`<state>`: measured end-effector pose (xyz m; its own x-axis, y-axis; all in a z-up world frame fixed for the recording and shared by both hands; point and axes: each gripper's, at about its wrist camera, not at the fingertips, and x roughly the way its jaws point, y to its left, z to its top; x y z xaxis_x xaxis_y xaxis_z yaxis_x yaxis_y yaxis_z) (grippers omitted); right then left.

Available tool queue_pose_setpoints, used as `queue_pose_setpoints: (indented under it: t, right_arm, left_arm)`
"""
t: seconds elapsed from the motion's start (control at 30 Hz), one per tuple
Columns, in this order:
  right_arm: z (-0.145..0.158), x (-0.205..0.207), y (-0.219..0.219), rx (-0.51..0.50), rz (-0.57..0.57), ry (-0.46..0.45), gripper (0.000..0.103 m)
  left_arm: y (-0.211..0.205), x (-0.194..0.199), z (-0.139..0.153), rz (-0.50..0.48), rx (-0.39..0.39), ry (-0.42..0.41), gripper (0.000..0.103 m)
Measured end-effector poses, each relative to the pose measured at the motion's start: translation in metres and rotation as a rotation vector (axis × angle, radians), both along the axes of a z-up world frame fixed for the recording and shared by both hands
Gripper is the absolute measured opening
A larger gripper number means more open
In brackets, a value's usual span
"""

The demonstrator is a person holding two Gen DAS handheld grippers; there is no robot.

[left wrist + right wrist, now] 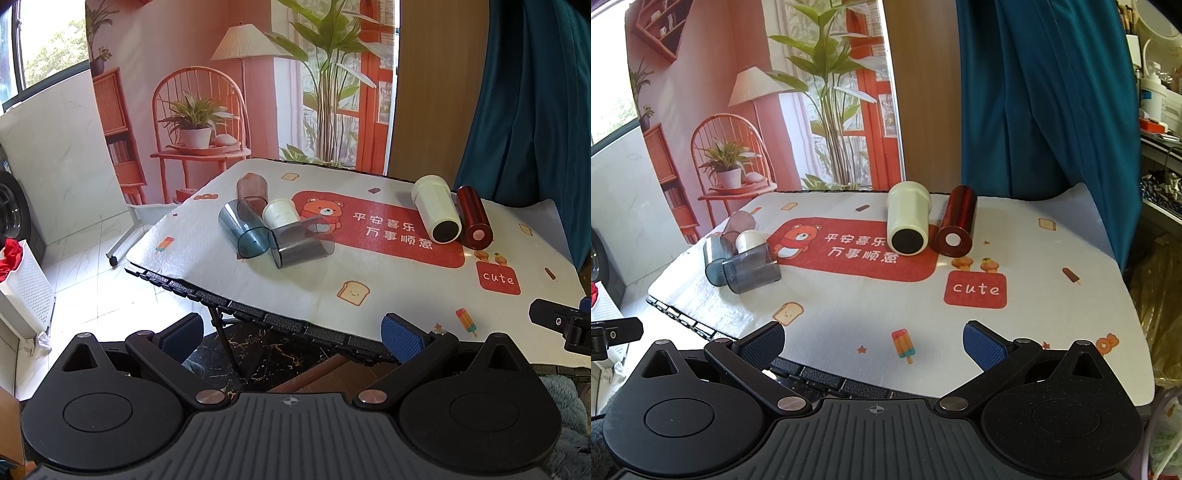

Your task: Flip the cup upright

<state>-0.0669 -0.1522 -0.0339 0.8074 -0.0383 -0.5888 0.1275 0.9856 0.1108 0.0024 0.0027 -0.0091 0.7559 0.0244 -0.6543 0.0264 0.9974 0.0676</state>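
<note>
Six cups are seen lying on their sides on the cloth-covered counter [849, 317], none yet righted. On the right, a cream plastic cup [908, 225] and a glossy red metal cylinder cup [956, 227] lie just beside each other, bases toward the cameras. At the left, a smoky grey translucent tumbler [301, 245], a blue-grey tumbler [242, 232], a small white cup [280, 213] and a brownish clear cup [252, 188] are huddled, touching. The left claw [291, 338] is held wide open, empty; the right claw [874, 345] likewise. The cups are judged light, stiff and slippery (apt to roll), best gripped across mid-body.
</note>
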Motion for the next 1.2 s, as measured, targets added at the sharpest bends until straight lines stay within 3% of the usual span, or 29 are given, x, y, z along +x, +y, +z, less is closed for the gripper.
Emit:
queue_pose_setpoints:
  t: [0.83,1.2]
  right_arm:
    - [0.002,0.005,-0.001,0.0,-0.001,0.004,0.103]
    - [-0.01,0.005,-0.007,-0.001,-0.013,0.015,0.103]
  left_arm:
    - [0.003,0.0,-0.001,0.006,-0.01,0.006,0.103]
    - [0.001,0.008,0.002,0.006,-0.015,0.016,0.103]
